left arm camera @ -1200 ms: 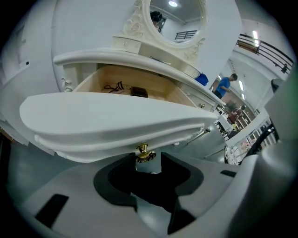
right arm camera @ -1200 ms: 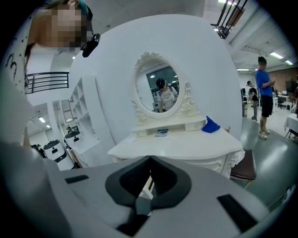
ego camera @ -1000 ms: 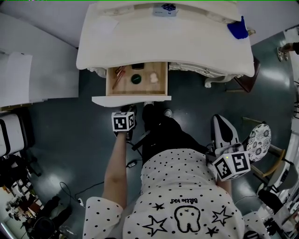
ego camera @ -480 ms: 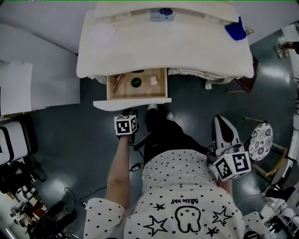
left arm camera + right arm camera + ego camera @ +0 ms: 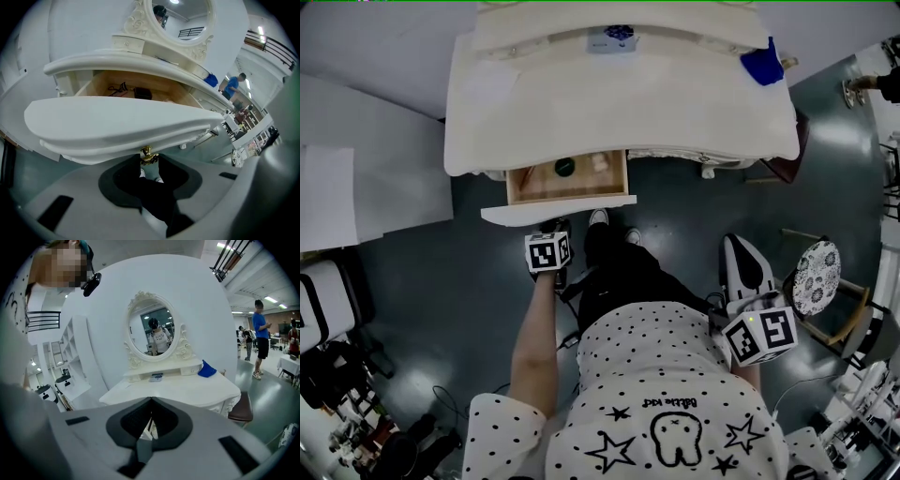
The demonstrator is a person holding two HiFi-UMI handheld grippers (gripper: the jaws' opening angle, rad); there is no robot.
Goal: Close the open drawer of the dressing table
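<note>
Here, a white desk [image 5: 619, 103] is set on a glossy dark floor [image 5: 441, 272], its drawer [image 5: 572, 204] partly open. The left gripper [image 5: 149, 161] is angled down, fingers [image 5: 126, 178] pinched on the drawer's brass knob [image 5: 147, 155]. The right gripper [image 5: 151, 401] is held aside, fingers [image 5: 131, 420] pressed together. A blue cloth [image 5: 762, 66] is laid on the desk.

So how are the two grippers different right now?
The left gripper pinches the gold knob on the drawer; the right gripper is shut on nothing. The left gripper is right at the drawer front, while the right gripper hangs back beside the person. Both point toward the dressing table.
</note>
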